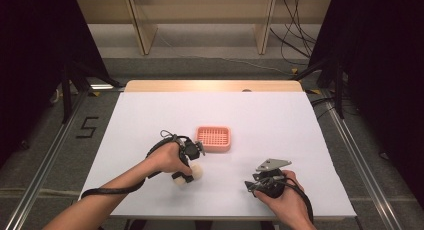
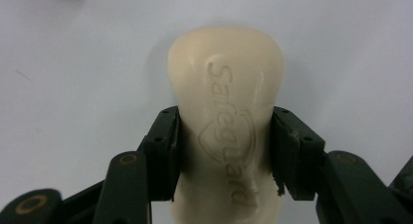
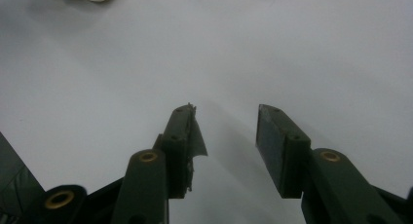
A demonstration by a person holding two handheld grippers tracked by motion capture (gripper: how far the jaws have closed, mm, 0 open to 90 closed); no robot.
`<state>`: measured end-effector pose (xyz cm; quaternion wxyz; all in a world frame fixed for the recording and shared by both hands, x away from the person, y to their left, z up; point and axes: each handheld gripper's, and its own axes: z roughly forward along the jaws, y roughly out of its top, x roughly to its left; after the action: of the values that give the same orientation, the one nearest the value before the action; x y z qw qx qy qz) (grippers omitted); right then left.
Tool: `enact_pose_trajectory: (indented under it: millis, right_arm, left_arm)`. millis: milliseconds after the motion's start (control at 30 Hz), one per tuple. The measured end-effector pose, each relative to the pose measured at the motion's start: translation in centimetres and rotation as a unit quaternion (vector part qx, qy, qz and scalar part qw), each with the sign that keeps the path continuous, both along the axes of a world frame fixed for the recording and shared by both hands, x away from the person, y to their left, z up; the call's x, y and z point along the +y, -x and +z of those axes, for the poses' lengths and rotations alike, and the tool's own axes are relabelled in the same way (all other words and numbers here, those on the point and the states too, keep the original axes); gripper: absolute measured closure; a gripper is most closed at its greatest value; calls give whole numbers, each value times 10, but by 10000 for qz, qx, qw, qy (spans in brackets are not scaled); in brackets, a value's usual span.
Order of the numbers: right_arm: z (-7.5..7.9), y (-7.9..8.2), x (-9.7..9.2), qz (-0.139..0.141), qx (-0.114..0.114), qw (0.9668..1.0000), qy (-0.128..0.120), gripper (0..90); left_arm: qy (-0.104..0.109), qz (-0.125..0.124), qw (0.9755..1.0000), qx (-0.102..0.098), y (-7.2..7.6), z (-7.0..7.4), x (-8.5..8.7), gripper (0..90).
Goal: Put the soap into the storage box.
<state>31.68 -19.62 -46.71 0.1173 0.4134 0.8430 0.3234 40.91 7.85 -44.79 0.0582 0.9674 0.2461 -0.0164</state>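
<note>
The left gripper has its jaws closed on the waist of a cream Safeguard soap bar, smooth and waxy with rounded ends, low over the white tabletop. Just beside it sits a pink plastic soap dish with a ribbed grid floor, empty; seating the bar there looks like what's left. The right gripper idles nearby, jaws apart, holding nothing.
</note>
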Motion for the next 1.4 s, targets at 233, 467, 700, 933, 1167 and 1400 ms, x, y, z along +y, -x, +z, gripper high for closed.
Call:
enact_pose_trajectory:
  millis: [233, 467, 700, 933, 1167, 1400]
  right_arm:
    - [1, 0, 0, 18, 30, 10000, 20, 587]
    - [1, 0, 0, -11, 52, 10000, -2, 587]
    - [3, 1, -1, -25, 76, 10000, -15, 584]
    - [3, 1, -1, -46, 64, 10000, -25, 580]
    - [3, 0, -1, -43, 59, 10000, -24, 579]
    - [3, 0, -1, -48, 66, 10000, -26, 578]
  left_arm:
    - [102, 47, 9999, -86, 1, 1, 7, 490]
    - [152, 66, 9998, -131, 3, 5, 9, 491]
    - [242, 95, 9994, -213, 2, 8, 11, 491]
    - [320, 77, 9990, -293, 0, 11, 12, 491]
    - [394, 128, 9986, -343, 1, 14, 12, 492]
    - [409, 76, 9983, -397, -1, 16, 11, 492]
